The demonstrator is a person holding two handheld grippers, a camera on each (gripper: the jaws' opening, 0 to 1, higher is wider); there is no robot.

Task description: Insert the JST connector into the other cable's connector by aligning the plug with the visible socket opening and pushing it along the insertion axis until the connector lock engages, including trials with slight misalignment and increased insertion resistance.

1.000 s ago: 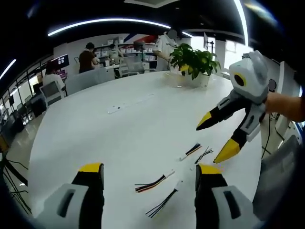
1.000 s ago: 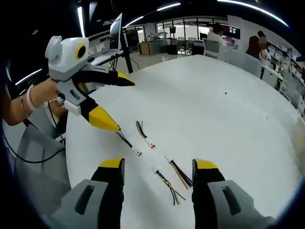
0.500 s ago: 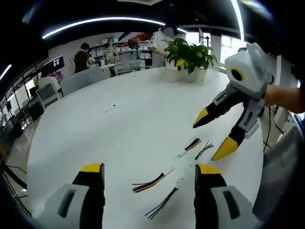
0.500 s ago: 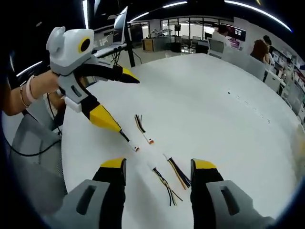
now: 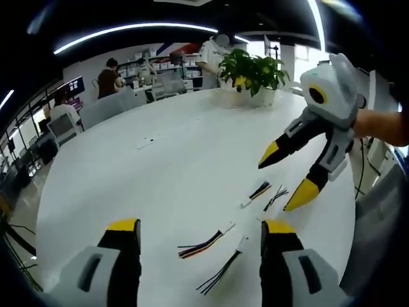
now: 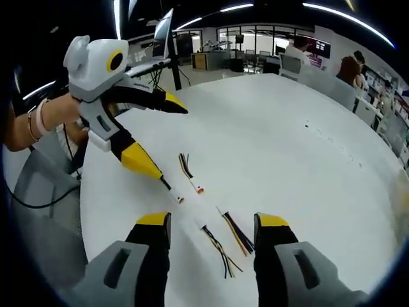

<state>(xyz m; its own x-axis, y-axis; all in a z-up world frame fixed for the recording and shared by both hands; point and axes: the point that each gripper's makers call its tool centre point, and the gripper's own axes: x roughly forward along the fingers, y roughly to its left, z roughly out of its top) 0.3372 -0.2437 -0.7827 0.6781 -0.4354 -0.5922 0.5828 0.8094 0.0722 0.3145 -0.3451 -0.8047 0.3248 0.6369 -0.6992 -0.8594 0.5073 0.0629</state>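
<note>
Since both grippers are wide open and empty, the right gripper (image 5: 291,176) looks nearest, hovering over the far cable pair (image 5: 264,194), which lies lengthwise away from the left gripper (image 5: 199,230).

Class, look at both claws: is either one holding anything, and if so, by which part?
Nothing is held. The left claw and the right claw are both open above the table; the four cable pieces lie loose on it.

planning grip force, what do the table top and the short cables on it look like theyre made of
Table top: looks like smooth white laminate or painted board with a satin finish; it shows soft sheen, no grain. Cables: thin wires in black, yellow and reddish sleeves, probably plastic insulation, ending in small whitish connectors that look like moulded plastic, too small to confirm.
</note>
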